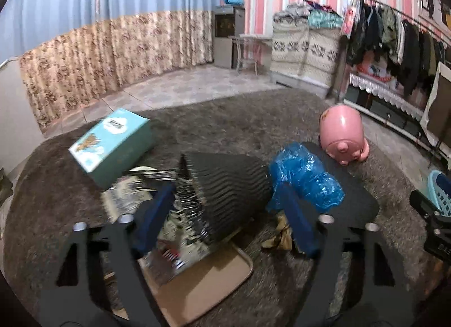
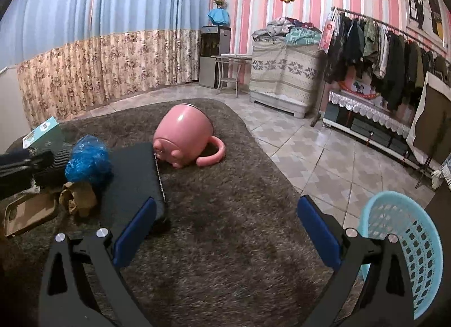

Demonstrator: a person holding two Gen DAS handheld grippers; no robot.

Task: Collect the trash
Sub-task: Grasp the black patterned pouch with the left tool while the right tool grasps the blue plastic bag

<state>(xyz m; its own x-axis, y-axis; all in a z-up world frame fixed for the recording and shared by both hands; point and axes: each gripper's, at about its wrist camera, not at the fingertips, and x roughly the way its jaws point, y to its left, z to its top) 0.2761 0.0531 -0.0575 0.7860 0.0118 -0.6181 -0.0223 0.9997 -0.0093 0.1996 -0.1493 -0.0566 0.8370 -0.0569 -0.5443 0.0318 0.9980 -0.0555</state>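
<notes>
Trash sits heaped on our rug: with our left gripper wide around the black ribbed cup, we risk dragging the blue plastic wad; our right gripper gapes empty beside the basket.

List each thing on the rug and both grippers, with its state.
left gripper: open, straddling the black ribbed cup
black ribbed cup: on its side
pink mug: tipped over
blue plastic wrap: crumpled
brown paper: crumpled
right gripper: open, empty
blue basket: tilted

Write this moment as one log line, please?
left gripper: open around black ribbed cup | right gripper: open, empty | basket: beside right
</notes>
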